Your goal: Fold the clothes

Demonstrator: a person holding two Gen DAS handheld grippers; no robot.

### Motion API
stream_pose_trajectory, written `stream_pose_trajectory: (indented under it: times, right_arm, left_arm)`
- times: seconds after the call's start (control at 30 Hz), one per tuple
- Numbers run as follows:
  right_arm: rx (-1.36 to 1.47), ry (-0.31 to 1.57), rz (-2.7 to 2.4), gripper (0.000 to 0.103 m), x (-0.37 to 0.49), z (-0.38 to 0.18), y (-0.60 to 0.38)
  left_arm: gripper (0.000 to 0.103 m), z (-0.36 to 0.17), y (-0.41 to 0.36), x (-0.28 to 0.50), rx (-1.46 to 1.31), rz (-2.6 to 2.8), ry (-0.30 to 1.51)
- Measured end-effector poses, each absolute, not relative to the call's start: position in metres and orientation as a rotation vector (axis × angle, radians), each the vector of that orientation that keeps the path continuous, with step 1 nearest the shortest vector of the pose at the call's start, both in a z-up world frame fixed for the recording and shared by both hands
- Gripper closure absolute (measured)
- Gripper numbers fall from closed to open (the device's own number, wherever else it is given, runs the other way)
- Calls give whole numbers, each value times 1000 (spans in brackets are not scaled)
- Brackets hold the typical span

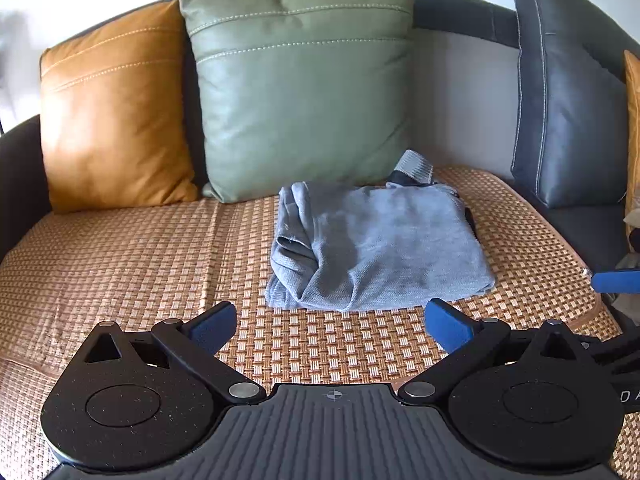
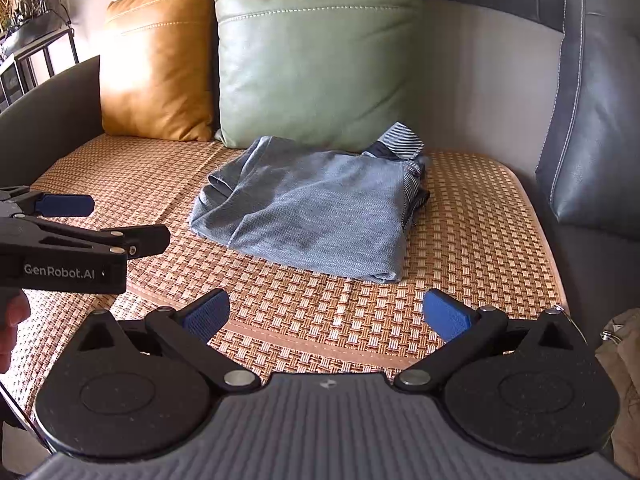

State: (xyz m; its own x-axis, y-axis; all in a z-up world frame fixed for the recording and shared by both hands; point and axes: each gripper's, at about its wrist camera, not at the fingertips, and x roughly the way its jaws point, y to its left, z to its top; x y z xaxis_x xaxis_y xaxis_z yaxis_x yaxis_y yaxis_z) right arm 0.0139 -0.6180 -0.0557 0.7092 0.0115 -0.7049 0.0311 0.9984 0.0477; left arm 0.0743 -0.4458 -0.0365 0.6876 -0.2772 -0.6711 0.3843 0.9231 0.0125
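I've got both grippers, left (image 1: 330, 320) & right (image 2: 326, 312), wide open w/ nothing held; careless grab could unravel the folded shirt (image 2: 308, 208).

Folded garment (image 2: 316, 208) – soft herringbone cloth; mat (image 2: 460, 216) – rough woven rattan; cushions (image 2: 316, 52) – smooth leather sheen.

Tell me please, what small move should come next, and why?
Probably draw both grippers back: the grey garment already lies folded on the woven mat, and the left gripper and right gripper are open, empty and apart from it. More clothes seem to wait at the right edge.
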Motion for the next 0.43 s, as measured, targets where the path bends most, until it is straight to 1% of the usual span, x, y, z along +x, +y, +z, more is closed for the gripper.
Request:
stream_pose_trajectory:
  times: [0.43]
  right_arm:
    - [60,780,1,0,17,-55,-617]
  left_arm:
    - [0,-34,-448,69,180,-369,690]
